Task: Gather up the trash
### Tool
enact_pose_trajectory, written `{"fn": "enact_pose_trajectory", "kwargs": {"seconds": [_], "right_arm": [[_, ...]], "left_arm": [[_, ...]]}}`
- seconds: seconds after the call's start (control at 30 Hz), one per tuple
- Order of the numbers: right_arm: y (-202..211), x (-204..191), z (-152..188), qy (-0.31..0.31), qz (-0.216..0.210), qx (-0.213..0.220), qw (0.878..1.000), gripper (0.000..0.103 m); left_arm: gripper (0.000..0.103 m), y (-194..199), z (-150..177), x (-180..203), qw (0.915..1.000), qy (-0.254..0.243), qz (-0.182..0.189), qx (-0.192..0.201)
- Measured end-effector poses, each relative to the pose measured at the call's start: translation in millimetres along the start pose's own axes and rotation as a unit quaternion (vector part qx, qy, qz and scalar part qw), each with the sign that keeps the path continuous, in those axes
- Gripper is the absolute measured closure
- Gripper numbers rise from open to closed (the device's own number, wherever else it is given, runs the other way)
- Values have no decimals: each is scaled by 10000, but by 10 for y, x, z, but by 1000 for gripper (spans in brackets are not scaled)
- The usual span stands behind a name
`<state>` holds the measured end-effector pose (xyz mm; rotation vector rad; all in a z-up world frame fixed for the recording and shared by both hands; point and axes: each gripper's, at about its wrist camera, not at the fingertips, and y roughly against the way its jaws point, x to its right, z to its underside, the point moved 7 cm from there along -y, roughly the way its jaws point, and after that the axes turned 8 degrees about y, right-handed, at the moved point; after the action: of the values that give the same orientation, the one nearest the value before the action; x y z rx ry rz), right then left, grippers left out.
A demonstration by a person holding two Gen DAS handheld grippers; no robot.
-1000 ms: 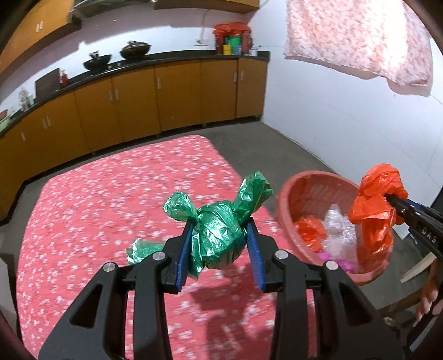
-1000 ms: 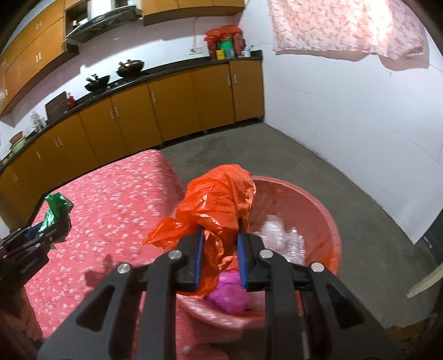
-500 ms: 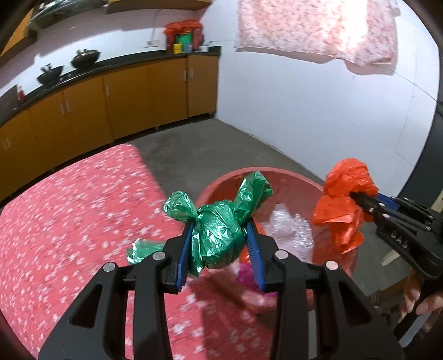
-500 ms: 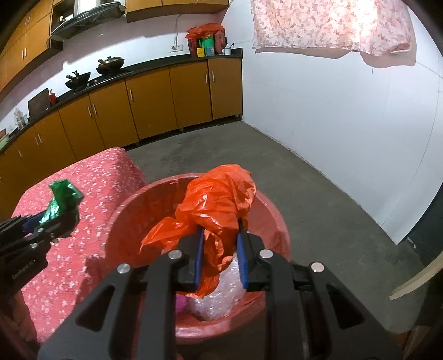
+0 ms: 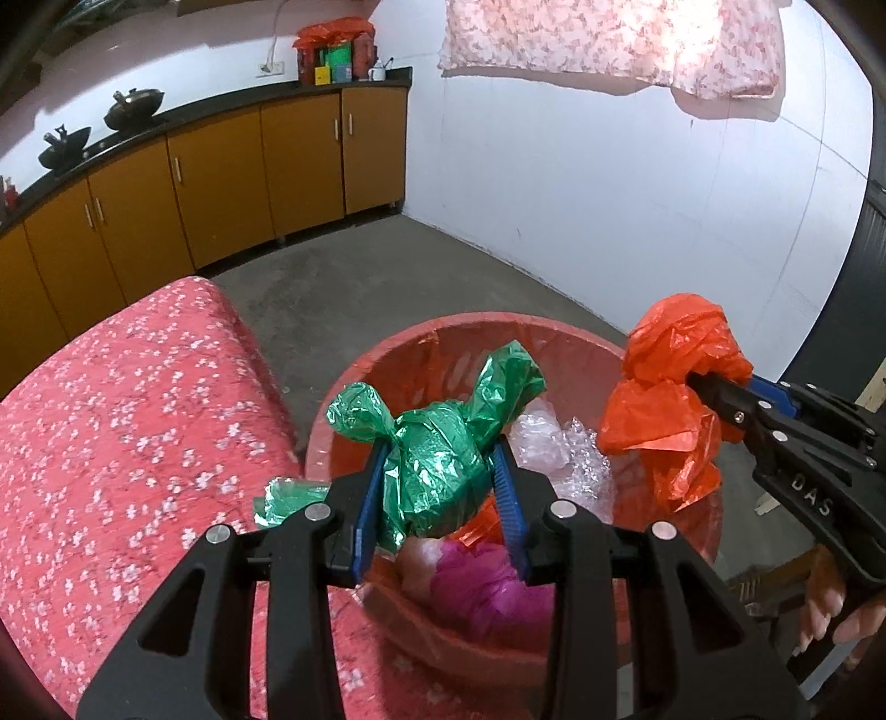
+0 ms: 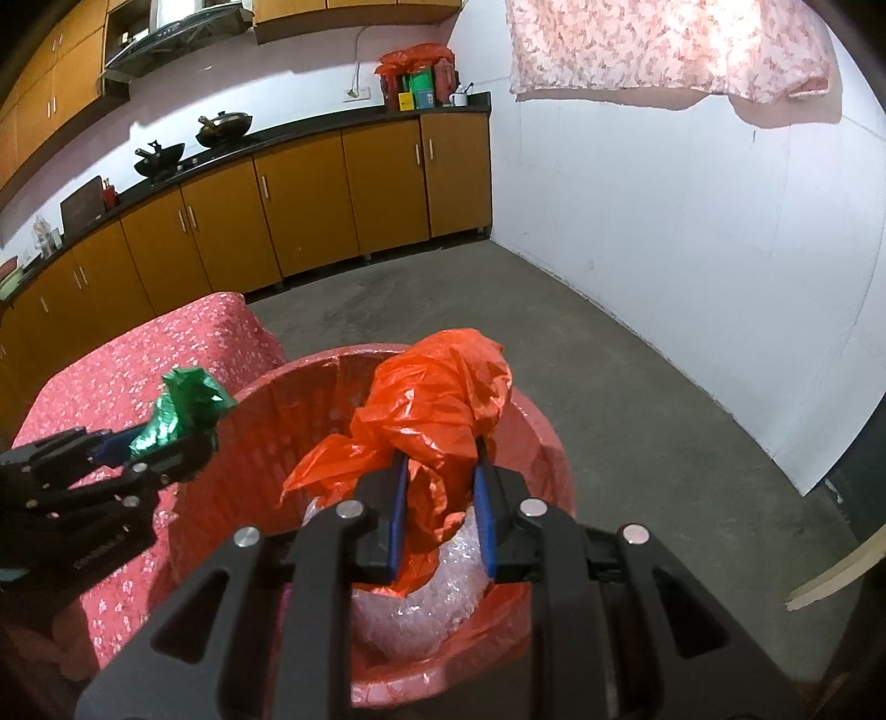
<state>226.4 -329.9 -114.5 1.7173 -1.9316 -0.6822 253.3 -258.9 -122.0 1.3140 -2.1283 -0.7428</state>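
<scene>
- Here the left gripper [image 5: 440, 479] is clenched on a green bag [image 5: 437, 459], a crumpled foil-like bundle squeezed between its blue pads [image 5: 366, 501]; twisted ends of the bag stick up on either side.
- Seen from the left wrist, the green bag hangs above the near-left part of the red basket [image 5: 470, 332], clear of the things inside.
- The right gripper [image 6: 440, 501] is clenched on an orange bag [image 6: 437, 404], whose loose plastic bulges above its fingers and droops below them.
- From the right wrist, the orange bag hangs over the basket's opening, above a clear bubble-wrap wad [image 6: 415, 598] that lies in the basket.
- In the left wrist view the right gripper comes in from the right edge, holding the orange bag over the basket's right rim; part of the person's hand [image 5: 830, 603] shows below it.
- Inside the basket lie the bubble wrap, a magenta wad [image 5: 487, 581] near the front, and a scrap of orange plastic.
- The basket stands just beside the corner of a worktop covered with a red flowered cloth [image 5: 111, 415].
- Behind are brown cabinets [image 6: 310, 199] under a dark counter with woks [image 6: 221, 124], a grey floor and a white wall with a flowered cloth hung high [image 6: 664, 50].
</scene>
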Motion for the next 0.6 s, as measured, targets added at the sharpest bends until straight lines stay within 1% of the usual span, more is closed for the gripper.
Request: {"fn": "enact_pose_trajectory", "kwargs": {"seconds": [0.1,0.13,0.17,0.2,0.23,0.3,0.4,0.47,0.5,0.57,0.6], "right_arm": [[-30,-7,-1,-38,-113,27,9999,80],[-41,-5,-2,-48,-154,34,9999,78],[-54,-2,-1,-63,-206,36,9998,76],[-67,2,5,-87,-242,34,9997,76],[-74,13,16,-114,-273,42,9996,76],[-86,28,32,-166,-321,39,9993,68],[-85,61,62,-281,-377,43,9989,62],[-66,77,77,-323,-356,67,9988,59],[-54,89,79,-335,-332,88,9988,55],[-8,112,83,-377,-274,137,9988,52],[18,116,81,-403,-255,164,9987,48]], "left_arm": [[65,-75,7,16,10000,-5,42,-73],[64,-98,8,16,9999,-11,45,-90],[62,-117,9,13,9999,-15,48,-109],[57,-137,18,11,9999,-7,49,-139],[55,-151,28,6,9998,11,61,-168],[51,-168,47,-21,9998,51,59,-204],[47,-182,68,-79,9996,151,58,-248],[46,-161,76,-114,9995,212,44,-237],[46,-144,76,-138,9995,235,13,-221],[46,-98,63,-195,9994,290,-37,-165],[44,-43,56,-241,9993,339,-75,-108]]}}
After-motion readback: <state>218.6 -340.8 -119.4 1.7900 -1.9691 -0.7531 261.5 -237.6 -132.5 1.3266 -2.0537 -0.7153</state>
